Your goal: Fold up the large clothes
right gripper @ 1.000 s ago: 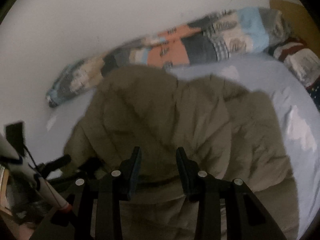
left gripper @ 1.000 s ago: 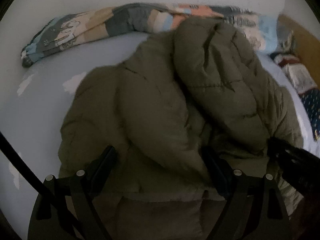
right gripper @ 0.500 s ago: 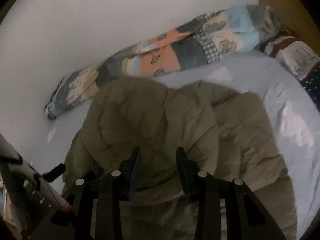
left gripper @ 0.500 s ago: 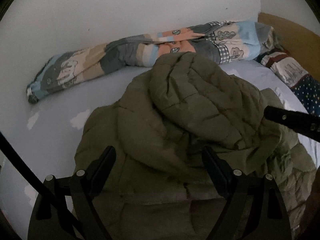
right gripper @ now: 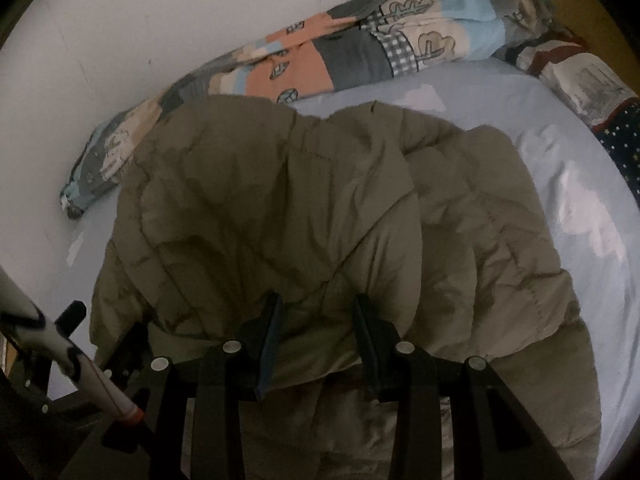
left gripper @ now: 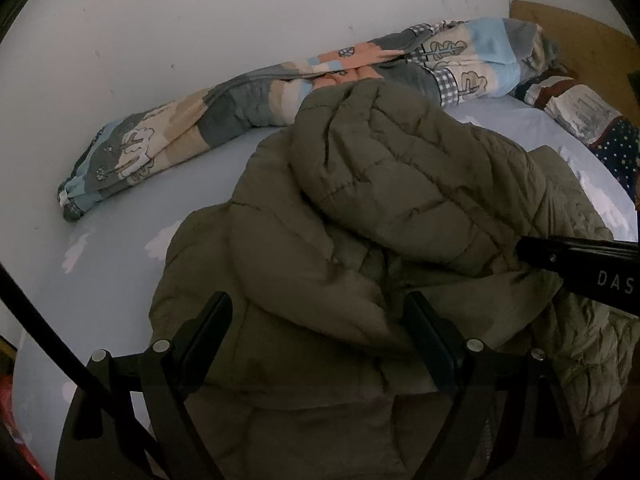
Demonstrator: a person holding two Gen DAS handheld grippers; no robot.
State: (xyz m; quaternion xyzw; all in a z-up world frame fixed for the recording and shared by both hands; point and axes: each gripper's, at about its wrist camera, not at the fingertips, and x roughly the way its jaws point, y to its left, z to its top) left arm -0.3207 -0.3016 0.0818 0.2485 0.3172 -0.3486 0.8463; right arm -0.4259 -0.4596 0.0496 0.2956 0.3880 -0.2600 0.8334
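The olive jacket (left gripper: 360, 240) lies lengthwise toward the bed's (left gripper: 120, 248) wall edge; the left tool (left gripper: 320, 332) is spread astride its near hem, and the right tool (right gripper: 316, 320) is half-spread, gripping nothing I can see.

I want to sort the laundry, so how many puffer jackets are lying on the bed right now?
1: the olive puffer jacket, bunched mid-bed on the blue sheet. Anything beneath it is hidden.

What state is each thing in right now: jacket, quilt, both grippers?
olive puffer jacket: bunched on the bed, a quilted part folded over the rest.
patchwork quilt: rolled up against the wall, behind the jacket.
left gripper: open wide, jacket bulging between the fingers.
right gripper: jaws partly apart over the jacket; grip unclear.
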